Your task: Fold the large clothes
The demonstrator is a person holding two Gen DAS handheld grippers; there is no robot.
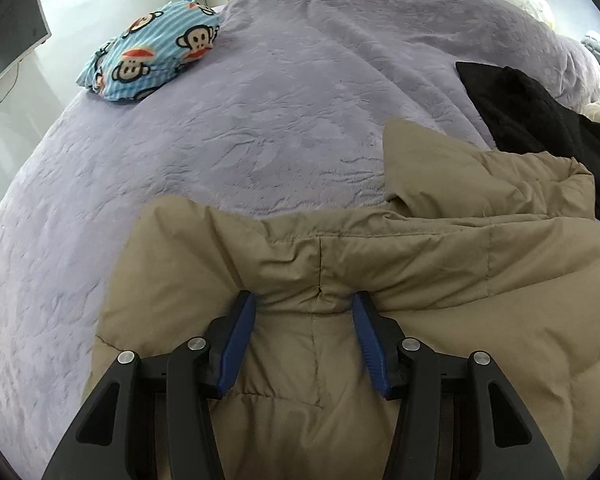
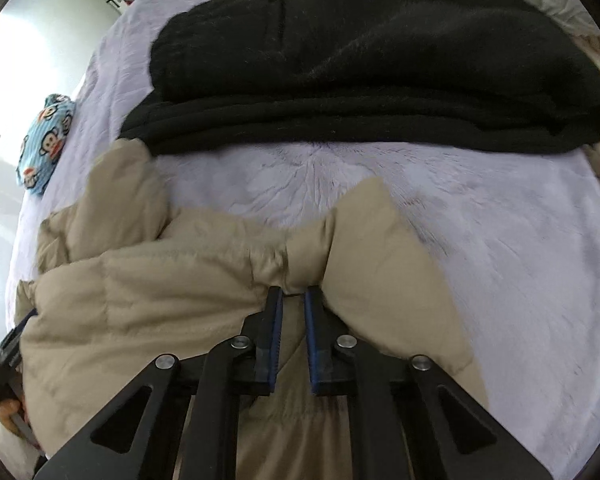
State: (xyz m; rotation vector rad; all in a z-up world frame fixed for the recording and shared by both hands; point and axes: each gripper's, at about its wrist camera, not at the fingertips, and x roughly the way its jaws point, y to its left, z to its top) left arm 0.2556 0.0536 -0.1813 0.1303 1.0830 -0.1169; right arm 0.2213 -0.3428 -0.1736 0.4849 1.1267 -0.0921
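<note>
Beige quilted puffer jacket (image 1: pixel 380 280) spread on lilac plush bedspread (image 1: pixel 220 140), bunched edge pinched in right gripper (image 2: pixel 293 292), left gripper (image 1: pixel 304 304) jaws apart astride a fold, unclamped, likely for folding toward black knit garment (image 2: pixel 360 60).

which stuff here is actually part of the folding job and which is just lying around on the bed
In the job:
- puffy tan quilted jacket
- left gripper, open over a jacket fold
- right gripper, pinching the jacket

Lying about:
- folded black fleece garment
- blue striped monkey-print bundle
- lilac plush bedspread
</note>
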